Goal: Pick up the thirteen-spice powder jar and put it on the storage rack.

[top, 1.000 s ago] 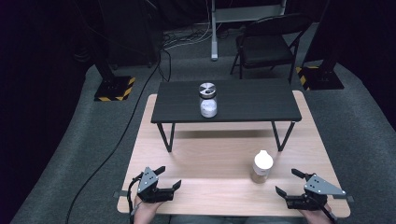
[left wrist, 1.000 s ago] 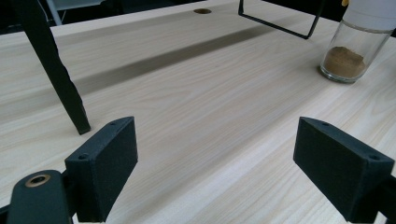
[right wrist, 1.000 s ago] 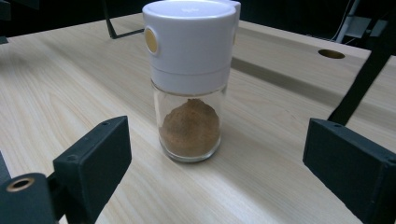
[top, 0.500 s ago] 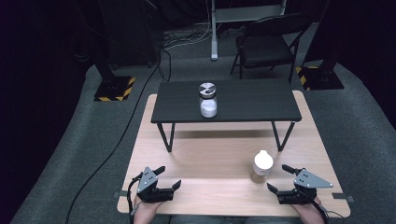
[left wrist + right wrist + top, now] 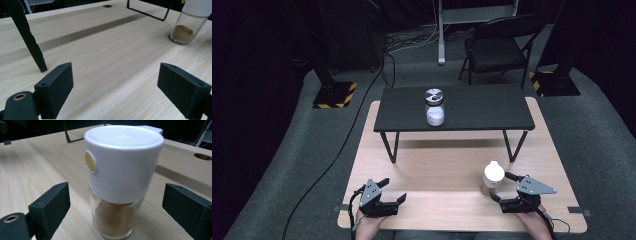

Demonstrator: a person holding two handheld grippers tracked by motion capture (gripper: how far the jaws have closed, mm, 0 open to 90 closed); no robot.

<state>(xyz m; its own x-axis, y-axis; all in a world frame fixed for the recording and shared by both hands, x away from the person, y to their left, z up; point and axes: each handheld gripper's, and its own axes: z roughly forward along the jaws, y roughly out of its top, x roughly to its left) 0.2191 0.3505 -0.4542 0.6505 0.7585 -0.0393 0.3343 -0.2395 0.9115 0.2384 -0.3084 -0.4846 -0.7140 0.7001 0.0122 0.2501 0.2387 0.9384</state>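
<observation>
Brown powder in the white-capped glass shaker (image 5: 119,187) is seen between the right gripper (image 5: 512,192)'s parted jaws; the left gripper (image 5: 388,192)'s jaws are apart over the pale wooden counter (image 5: 437,175). A black folding chair (image 5: 497,47) is seen behind.

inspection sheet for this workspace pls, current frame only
Surface: light wood table, with a black low bench on it.
Job's things: white-capped jar of brown powder, upright on the wood; metal-lidded jar of white powder on the bench.
Clutter: nothing seen.
Grippers: left gripper open, over bare wood; right gripper open, jaws flanking the white-capped jar without touching.
Cables: black cable across the carpet.
Surroundings: folding chair, dark room.
</observation>
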